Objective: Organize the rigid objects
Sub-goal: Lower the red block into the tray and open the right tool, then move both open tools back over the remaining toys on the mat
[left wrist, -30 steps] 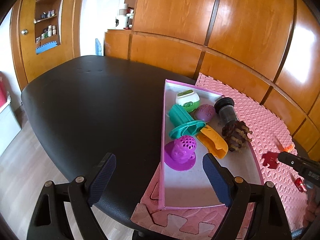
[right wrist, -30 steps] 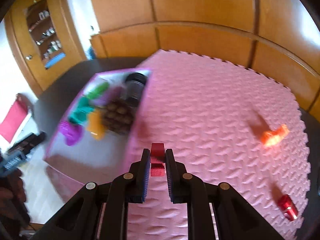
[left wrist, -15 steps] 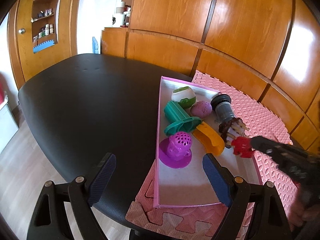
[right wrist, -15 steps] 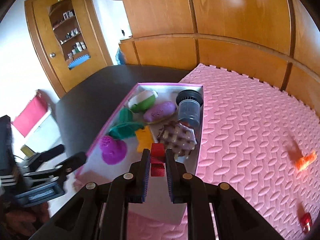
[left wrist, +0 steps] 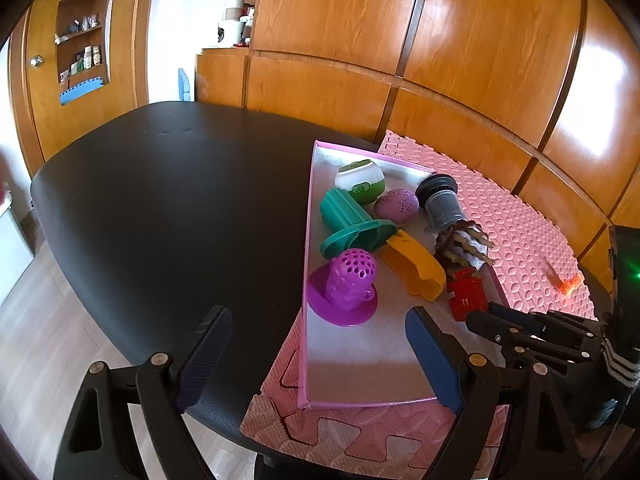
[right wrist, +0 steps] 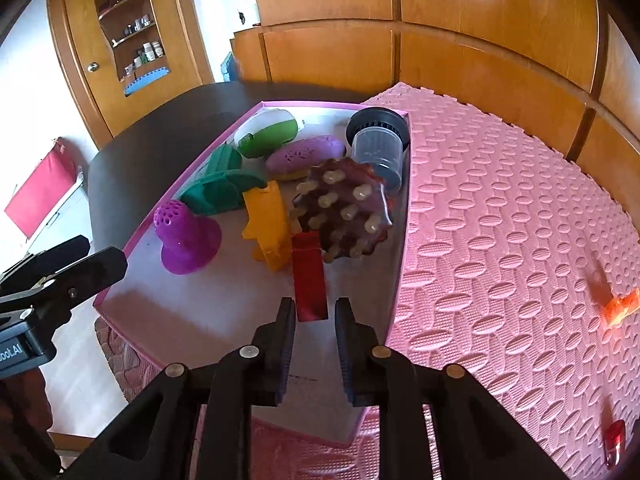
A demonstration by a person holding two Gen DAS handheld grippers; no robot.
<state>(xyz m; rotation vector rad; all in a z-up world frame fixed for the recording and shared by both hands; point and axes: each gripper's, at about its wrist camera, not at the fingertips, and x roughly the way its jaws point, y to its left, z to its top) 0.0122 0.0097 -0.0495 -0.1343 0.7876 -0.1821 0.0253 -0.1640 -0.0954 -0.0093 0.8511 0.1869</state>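
A pink-rimmed tray [left wrist: 310,240] [right wrist: 192,168] lies on the pink foam mat [right wrist: 500,208]. It holds a purple strainer cup [left wrist: 348,284], a yellow piece [left wrist: 416,272], a teal mould [left wrist: 352,224], a brown spiky massager [right wrist: 344,208] and more. A red block [right wrist: 308,276] [left wrist: 466,296] lies in the tray beside the massager. My right gripper [right wrist: 314,312] is open just behind the block, fingers either side of its near end. My left gripper [left wrist: 320,340] is open and empty at the tray's near left corner.
An orange piece [right wrist: 620,306] [left wrist: 570,284] and a small red toy [right wrist: 614,442] lie on the mat to the right. The black table [left wrist: 168,192] stretches left of the tray. Wooden wall panels stand behind.
My right gripper carried the red block from the mat over the tray, lowered it beside the massager and opened. My left gripper stayed about where it was.
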